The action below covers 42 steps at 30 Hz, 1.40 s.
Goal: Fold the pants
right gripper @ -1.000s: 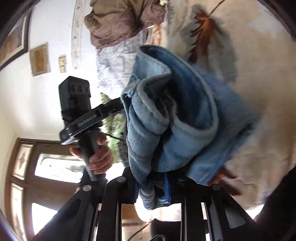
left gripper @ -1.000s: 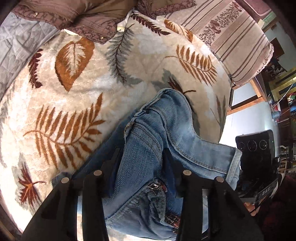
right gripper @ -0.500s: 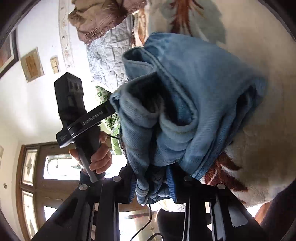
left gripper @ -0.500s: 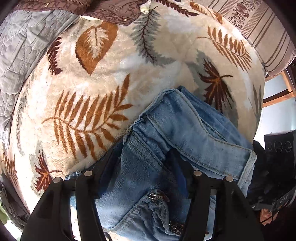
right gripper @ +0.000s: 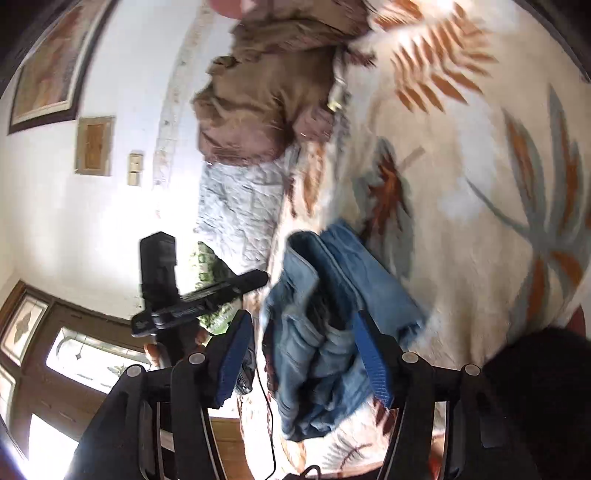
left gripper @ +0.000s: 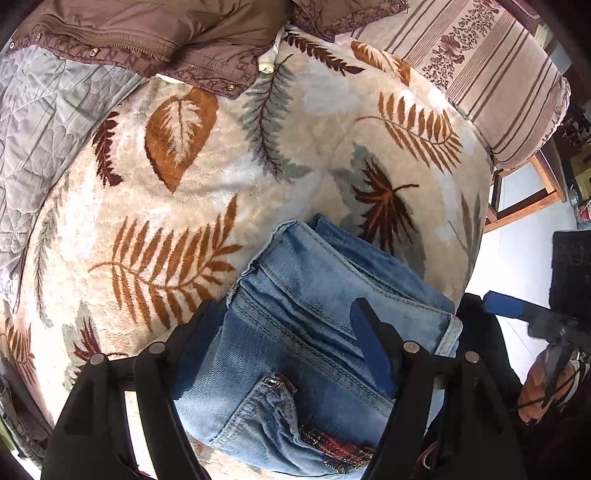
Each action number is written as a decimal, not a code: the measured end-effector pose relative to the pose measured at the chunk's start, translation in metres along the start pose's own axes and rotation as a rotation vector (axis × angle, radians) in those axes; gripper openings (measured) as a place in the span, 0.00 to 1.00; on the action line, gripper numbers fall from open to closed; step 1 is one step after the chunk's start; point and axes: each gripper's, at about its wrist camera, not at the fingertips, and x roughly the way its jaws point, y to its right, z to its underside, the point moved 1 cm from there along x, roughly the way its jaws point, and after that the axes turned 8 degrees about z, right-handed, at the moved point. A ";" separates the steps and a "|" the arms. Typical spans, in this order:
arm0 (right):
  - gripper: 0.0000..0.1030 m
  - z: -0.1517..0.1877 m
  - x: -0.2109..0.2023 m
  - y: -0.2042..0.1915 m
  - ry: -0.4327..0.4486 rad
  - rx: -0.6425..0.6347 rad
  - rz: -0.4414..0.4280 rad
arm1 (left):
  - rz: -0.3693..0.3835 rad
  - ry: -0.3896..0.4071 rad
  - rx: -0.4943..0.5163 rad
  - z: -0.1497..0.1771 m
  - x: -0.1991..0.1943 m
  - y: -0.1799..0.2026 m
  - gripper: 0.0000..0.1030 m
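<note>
Denim jeans point(left gripper: 317, 354) lie bunched on the blanket point(left gripper: 192, 206), lower centre of the left view, between the left gripper's point(left gripper: 280, 332) spread fingers. In the right view, lower centre, the right gripper point(right gripper: 299, 343) also stands apart around them; unheld, the fold may slump open.

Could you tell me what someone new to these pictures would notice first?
Most likely the folded blue jeans, lying on a cream blanket with big rust and grey leaf prints; the left gripper straddles them with its fingers spread apart. In the right wrist view, the right gripper is also open around the jeans' edge. A brown jacket lies crumpled at the blanket's far edge.
</note>
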 end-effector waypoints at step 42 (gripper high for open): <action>0.24 0.039 0.092 0.030 -0.328 0.178 0.001 | 0.125 -0.071 0.047 -0.005 0.041 -0.026 0.50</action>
